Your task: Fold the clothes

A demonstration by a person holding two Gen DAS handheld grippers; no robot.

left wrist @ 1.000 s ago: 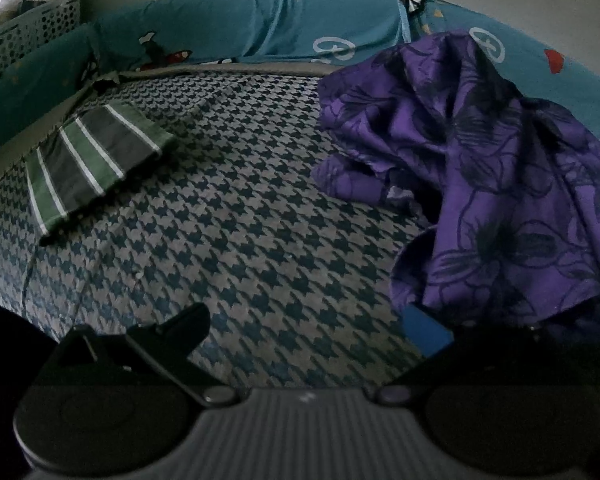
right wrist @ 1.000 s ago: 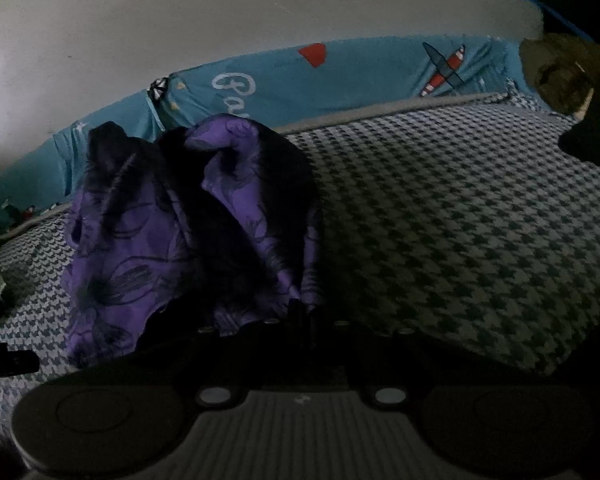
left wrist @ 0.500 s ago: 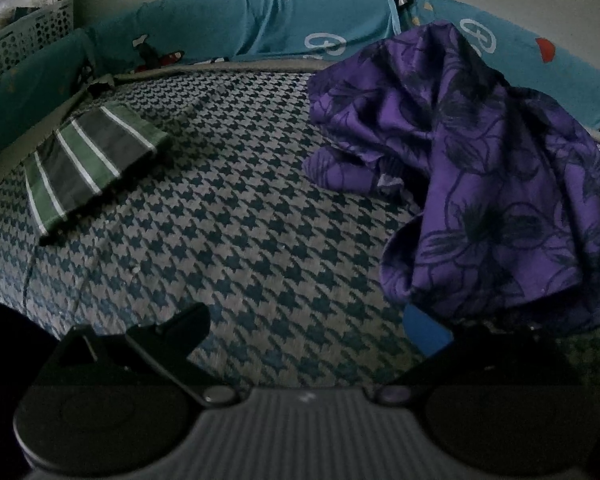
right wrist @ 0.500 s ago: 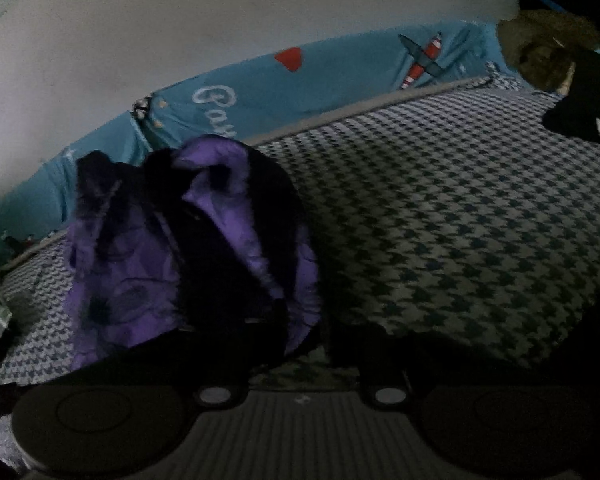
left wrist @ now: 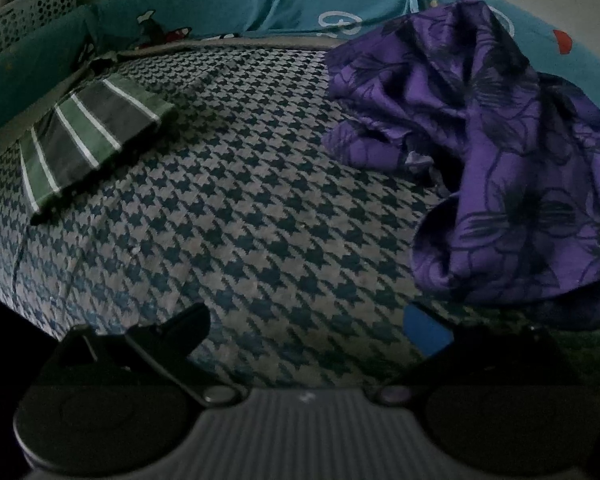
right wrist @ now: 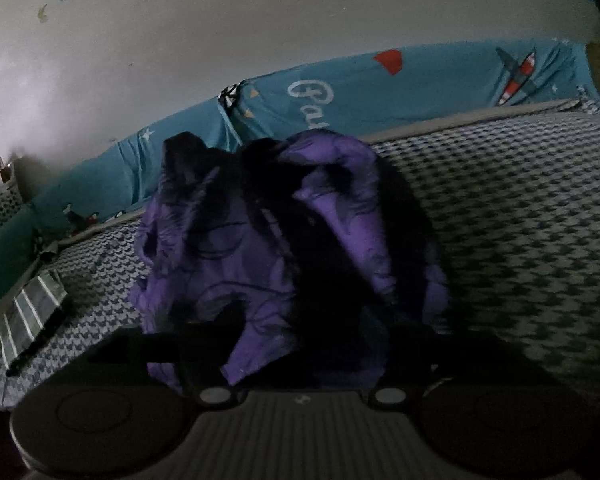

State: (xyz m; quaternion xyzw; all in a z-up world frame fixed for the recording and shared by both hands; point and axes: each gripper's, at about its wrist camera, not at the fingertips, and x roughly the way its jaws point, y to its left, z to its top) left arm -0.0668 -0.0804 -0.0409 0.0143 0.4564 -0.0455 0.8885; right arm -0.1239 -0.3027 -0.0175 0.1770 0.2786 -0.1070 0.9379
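One purple garment, one striped folded piece – left gripper spread, right gripper just parted around purple cloth

the left wrist view looks steeply down over the houndstooth bed toward the teal bumper, close to the surface. the right wrist view sits lower and flatter, facing the wall, hard up against the purple floral garment. both share that garment, the striped folded cloth and the bumper.
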